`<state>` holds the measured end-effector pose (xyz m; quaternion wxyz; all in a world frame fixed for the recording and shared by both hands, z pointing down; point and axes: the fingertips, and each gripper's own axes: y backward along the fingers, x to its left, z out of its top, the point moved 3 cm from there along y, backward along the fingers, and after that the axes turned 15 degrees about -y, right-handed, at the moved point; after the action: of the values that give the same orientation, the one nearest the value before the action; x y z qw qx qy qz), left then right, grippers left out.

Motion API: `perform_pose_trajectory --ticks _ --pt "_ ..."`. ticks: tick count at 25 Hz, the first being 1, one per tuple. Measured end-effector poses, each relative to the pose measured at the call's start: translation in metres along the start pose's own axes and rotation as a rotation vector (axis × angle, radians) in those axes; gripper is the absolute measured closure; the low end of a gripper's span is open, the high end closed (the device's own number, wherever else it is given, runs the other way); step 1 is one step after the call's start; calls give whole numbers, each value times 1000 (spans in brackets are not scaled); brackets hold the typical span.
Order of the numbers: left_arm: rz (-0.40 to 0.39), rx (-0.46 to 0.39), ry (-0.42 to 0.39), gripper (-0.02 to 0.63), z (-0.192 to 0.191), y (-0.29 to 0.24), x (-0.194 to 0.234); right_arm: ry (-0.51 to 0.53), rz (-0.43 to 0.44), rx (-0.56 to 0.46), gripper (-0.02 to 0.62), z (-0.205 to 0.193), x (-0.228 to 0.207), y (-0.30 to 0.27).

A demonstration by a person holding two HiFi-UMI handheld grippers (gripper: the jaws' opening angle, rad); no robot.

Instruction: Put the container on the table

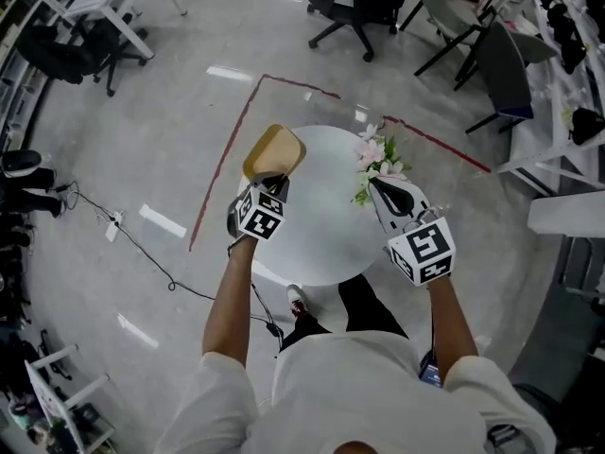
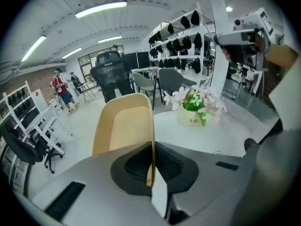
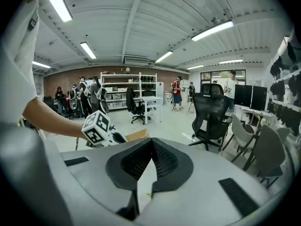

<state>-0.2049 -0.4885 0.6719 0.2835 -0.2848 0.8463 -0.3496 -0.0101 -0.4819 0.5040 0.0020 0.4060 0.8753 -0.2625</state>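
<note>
The container [image 1: 274,152] is a shallow tan tray with rounded corners. It hangs tilted above the far left part of the round white table [image 1: 321,239]. My left gripper [image 1: 268,186] is shut on its near rim. In the left gripper view the tray [image 2: 123,126] stands on edge, its rim pinched in the left gripper [image 2: 153,157]. My right gripper [image 1: 380,186] hovers over the table's right side, shut and holding nothing. In the right gripper view the pads of the right gripper [image 3: 151,147] meet at the tips, with the left gripper's marker cube [image 3: 97,128] to its left.
A small white pot of pink flowers [image 1: 378,164] stands on the table's far right, near my right gripper. Red tape [image 1: 227,149] marks the floor around the table. Office chairs [image 1: 350,8] and desks stand farther off. A cable [image 1: 142,253] runs across the floor on the left.
</note>
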Motion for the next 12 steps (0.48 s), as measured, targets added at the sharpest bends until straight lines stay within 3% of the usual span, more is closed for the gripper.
perform_pose_trajectory --ticks 6,12 --pt "-113 137 -80 583 -14 -102 0 -95 -21 31 589 -11 -46 -18" --pt "-133 199 -164 580 -15 -151 -3 -122 -60 38 586 -19 -73 -21"
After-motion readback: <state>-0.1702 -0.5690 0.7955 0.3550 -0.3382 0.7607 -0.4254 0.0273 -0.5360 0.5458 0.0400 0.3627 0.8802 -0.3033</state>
